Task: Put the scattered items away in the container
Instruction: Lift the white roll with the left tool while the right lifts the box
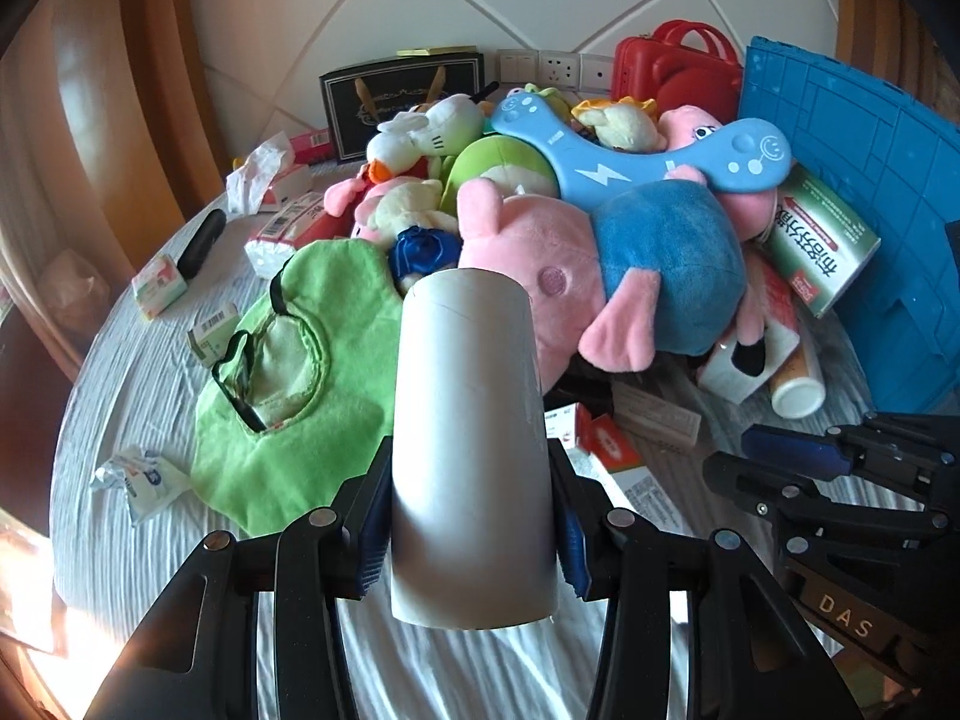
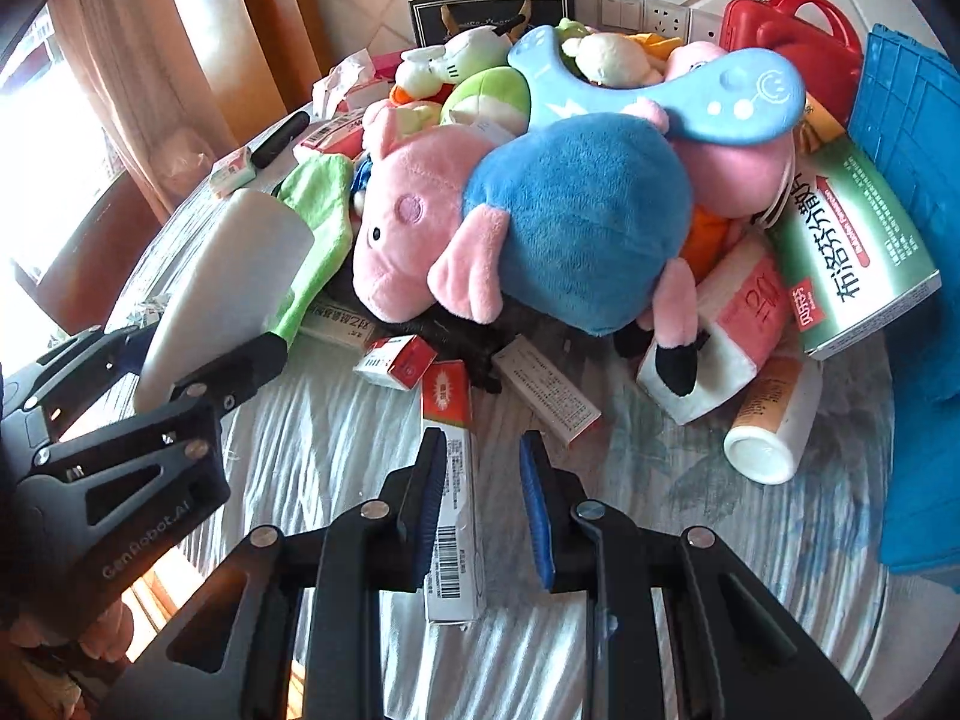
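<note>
A: Right now the left gripper (image 1: 471, 516) has its jaws pinching a white cylinder (image 1: 471, 450), held up over the bed (image 1: 120, 372), short of the blue container (image 1: 852, 180) standing at the far right.

B: And the right gripper (image 2: 483, 498)?

A: Its jaws are spread, empty, hovering around a long red-and-white box (image 2: 453, 516) lying flat on the sheet.

B: What could go wrong?

A: Probably the cylinder: it is smooth and gripped low, so a tilt could slide it out. Also the pig plush (image 2: 510, 228) heaps between it and the container; swinging across may knock the pile loose.
</note>
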### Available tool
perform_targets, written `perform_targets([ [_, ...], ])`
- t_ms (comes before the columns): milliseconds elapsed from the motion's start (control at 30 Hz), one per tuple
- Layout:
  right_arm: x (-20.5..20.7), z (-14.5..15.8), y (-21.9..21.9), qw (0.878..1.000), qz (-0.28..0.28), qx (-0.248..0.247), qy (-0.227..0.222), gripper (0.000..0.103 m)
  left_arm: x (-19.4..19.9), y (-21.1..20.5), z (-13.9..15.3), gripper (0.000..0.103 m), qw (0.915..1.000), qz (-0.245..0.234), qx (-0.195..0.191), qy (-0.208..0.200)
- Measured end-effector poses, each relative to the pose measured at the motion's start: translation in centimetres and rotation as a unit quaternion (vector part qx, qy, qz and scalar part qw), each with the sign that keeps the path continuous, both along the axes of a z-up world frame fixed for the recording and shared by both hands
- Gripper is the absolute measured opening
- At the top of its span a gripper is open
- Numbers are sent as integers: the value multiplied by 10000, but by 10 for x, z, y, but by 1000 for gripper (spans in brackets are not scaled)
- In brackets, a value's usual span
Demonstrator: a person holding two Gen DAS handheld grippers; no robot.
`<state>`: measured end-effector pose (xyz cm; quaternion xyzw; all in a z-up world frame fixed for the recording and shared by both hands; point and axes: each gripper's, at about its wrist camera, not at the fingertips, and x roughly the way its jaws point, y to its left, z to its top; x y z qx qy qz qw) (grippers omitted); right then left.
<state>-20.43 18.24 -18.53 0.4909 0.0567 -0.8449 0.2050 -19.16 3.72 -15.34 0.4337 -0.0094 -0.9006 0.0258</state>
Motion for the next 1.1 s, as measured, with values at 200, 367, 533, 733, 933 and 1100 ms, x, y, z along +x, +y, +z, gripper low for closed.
perform_targets([
  [200,14,-34,11,9995,-33,52,-312,92,10,-21,-45,45,9983,163,15,-555],
  [367,12,-68,3,9989,-219,78,-397,92,12,-24,-79,45,9957,179,8,-904],
  [533,17,-83,0,9991,-380,92,-162,98,15,-23,-92,44,9958,147,32,-907],
  [733,14,-86,0,9990,-393,-27,-194,103,16,-28,-93,45,9956,142,200,-899],
  [933,15,-88,-16,9979,-83,612,-198,99,17,-27,-92,45,9958,123,176,-887],
  [1100,14,-77,-5,9972,-484,564,-61,49,17,-28,-91,45,9957,130,198,-894],
])
